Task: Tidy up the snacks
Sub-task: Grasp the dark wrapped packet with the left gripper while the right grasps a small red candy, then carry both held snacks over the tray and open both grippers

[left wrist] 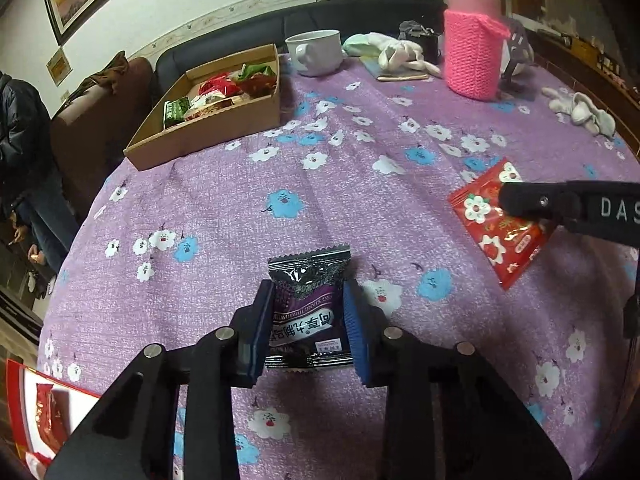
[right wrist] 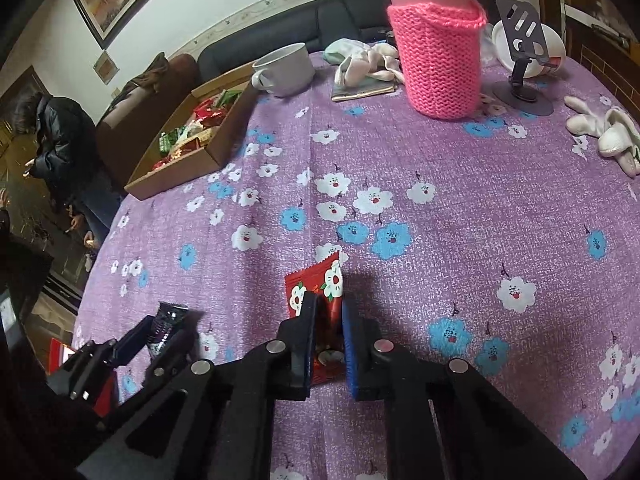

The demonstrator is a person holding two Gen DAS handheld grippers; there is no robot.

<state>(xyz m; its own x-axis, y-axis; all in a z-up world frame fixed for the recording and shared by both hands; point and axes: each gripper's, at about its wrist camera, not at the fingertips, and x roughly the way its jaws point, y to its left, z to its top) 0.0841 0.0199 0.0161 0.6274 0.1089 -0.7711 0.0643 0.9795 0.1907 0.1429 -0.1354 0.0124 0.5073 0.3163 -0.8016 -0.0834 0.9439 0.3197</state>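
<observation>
Left wrist view: far left, a person in a dark jacket (left wrist: 20,128) stands off the tabletop edge. Next, a cardboard box (left wrist: 208,128) sits at the far left of the tabletop (left wrist: 320,208), which is covered in a purple floral cloth; the box holds a pile of mixed snack packets (left wrist: 224,94). Just beyond the box's right corner stands a white mug (left wrist: 316,52). Centre foreground: the left gripper (left wrist: 308,316) is closed on a dark purple snack packet (left wrist: 308,292), both pads pressing its sides; the packet lies flat on the cloth with its top half sticking out past the fingertips. Behind, centre-right, a bottle in a pink knitted sleeve (left wrist: 474,52) stands upright, with white cloth items (left wrist: 400,56) to its left. Far right: a red snack packet (left wrist: 500,224) lies on the cloth with the right gripper's black finger over its upper edge.

Right wrist view: the left gripper (right wrist: 168,328) shows at lower left with the dark packet between its pads. Centre: the right gripper (right wrist: 326,320) is clamped narrowly on the red snack packet (right wrist: 320,284), which stands on edge between the pads, its top clear of the fingertips. Upper right, a phone stand (right wrist: 524,60) rests beside the pink sleeve.
</observation>
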